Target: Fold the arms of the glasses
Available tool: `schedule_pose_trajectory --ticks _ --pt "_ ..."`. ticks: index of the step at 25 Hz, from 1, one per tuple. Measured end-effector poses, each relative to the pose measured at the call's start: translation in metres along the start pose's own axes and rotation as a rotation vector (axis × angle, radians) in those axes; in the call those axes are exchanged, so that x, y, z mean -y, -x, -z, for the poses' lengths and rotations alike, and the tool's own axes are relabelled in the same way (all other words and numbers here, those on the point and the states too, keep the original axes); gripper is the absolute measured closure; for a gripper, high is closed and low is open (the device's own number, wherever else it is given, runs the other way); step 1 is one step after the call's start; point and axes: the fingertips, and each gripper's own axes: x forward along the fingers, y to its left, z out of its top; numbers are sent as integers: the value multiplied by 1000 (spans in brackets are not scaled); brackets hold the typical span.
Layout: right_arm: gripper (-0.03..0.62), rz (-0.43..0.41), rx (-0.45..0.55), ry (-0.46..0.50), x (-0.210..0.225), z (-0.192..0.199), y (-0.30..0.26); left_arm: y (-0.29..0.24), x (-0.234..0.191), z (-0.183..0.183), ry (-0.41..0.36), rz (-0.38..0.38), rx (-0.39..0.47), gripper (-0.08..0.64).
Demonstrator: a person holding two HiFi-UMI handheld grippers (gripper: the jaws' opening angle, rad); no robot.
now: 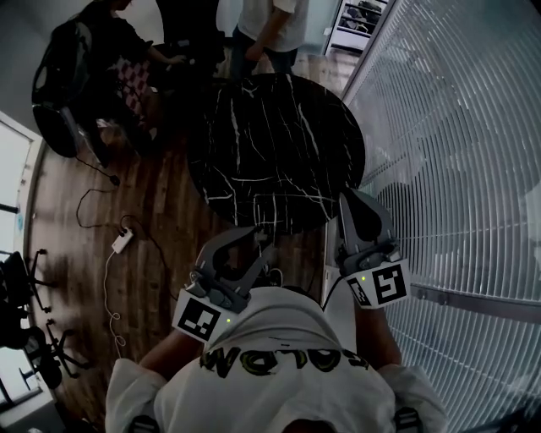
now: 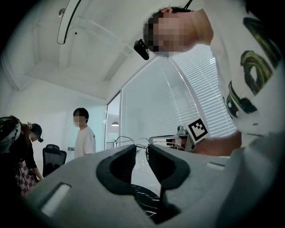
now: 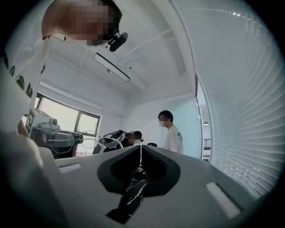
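I hold both grippers up close to my chest, short of the round black marble table (image 1: 279,152). Thin wire-rimmed glasses (image 2: 127,137) sit at the tips of my left gripper (image 2: 141,149), whose jaws stand nearly together on the frame's middle, a lens rim showing on each side. The right gripper view shows the same glasses (image 3: 91,139) at its left, with their arms spread. My right gripper (image 3: 140,148) is shut with its tips touching and nothing between them. In the head view the left gripper (image 1: 258,243) and right gripper (image 1: 348,201) are side by side; the glasses are too faint to make out there.
A white slatted wall (image 1: 456,169) runs along the right. Two people (image 1: 270,25) stand beyond the table. Cables and a power strip (image 1: 122,241) lie on the wooden floor at left, with office chairs (image 1: 25,338) at the far left.
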Motion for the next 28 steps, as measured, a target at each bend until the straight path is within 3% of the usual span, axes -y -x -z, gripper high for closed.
schedule_pose_trajectory --ticks 9,23,28 --pt "590 -136 -7 -53 -22 2 -1 6 -7 -1 -19 -6 -3 471" --pt "589 -224 -44 -91 -38 10 6 5 -14 2 -18 -4 -14 471" --pt "591 -272 -45 -146 -50 13 5 5 -23 5 -3 -20 -15 471"
